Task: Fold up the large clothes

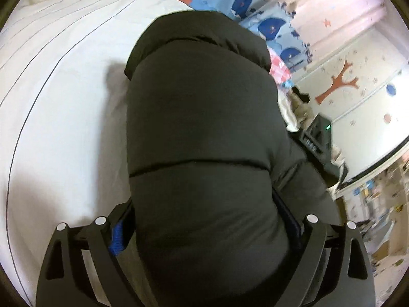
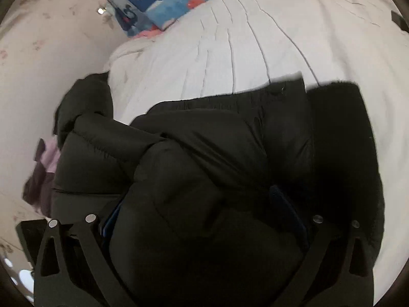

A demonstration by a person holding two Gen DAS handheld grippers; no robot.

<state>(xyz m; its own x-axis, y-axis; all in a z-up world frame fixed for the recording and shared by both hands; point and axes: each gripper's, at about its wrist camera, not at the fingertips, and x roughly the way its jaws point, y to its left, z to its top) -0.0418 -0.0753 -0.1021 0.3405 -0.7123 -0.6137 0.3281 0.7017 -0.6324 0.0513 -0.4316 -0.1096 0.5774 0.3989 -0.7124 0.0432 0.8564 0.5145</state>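
A large black puffer jacket (image 1: 199, 117) lies on a white bed (image 1: 58, 81). In the left wrist view a thick quilted fold of it fills the space between my left gripper's (image 1: 204, 220) two fingers, whose blue pads (image 1: 116, 238) press its sides. The jacket stretches away toward the blue bedding. In the right wrist view the jacket (image 2: 204, 174) is bunched in folds, and my right gripper (image 2: 202, 220) is closed around a thick bunch of it. A sleeve or hood part (image 2: 84, 102) hangs over the bed's left edge (image 2: 112, 64).
A blue whale-print quilt (image 1: 242, 2) and pink bedding (image 1: 280, 66) lie at the far end of the bed (image 2: 255, 56). A wall with stickers (image 1: 337, 81) and a dark box (image 1: 317, 133) are to the right. A purple cloth (image 2: 43, 168) hangs beside the bed.
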